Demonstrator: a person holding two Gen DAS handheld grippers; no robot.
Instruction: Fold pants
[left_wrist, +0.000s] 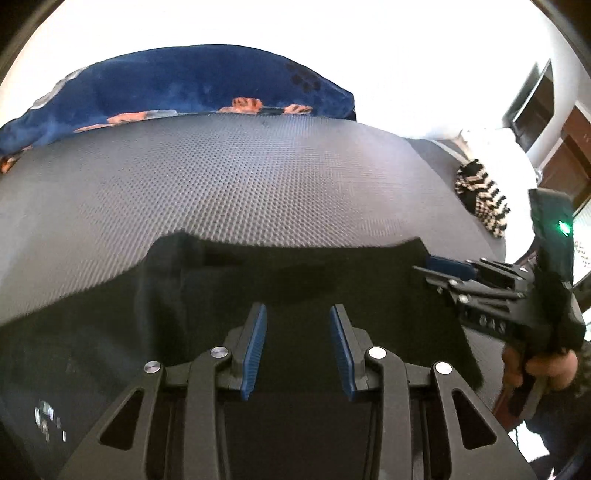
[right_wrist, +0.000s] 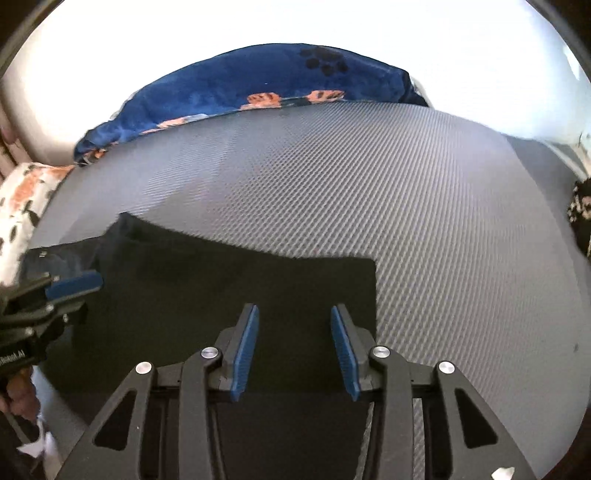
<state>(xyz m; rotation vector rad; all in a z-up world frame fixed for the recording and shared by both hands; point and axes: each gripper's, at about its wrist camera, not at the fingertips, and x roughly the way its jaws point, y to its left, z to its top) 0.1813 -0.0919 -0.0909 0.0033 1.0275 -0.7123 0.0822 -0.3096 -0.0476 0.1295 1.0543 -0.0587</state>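
black pants (right_wrist: 236, 288) on grey mat (right_wrist: 369, 177)

I see a grey textured mat (right_wrist: 369, 177) carrying everything. The dark pants (right_wrist: 229, 295) lie flat on it at the near edge, folded with a square corner. A blue blanket (right_wrist: 258, 77) with orange patches lies along the far edge. A striped black-and-cream cloth (left_wrist: 480, 199) sits at the right edge, well apart from the pants.

Blown-out white glare up top, fisheye-bent edges, perhaps slight motion blur
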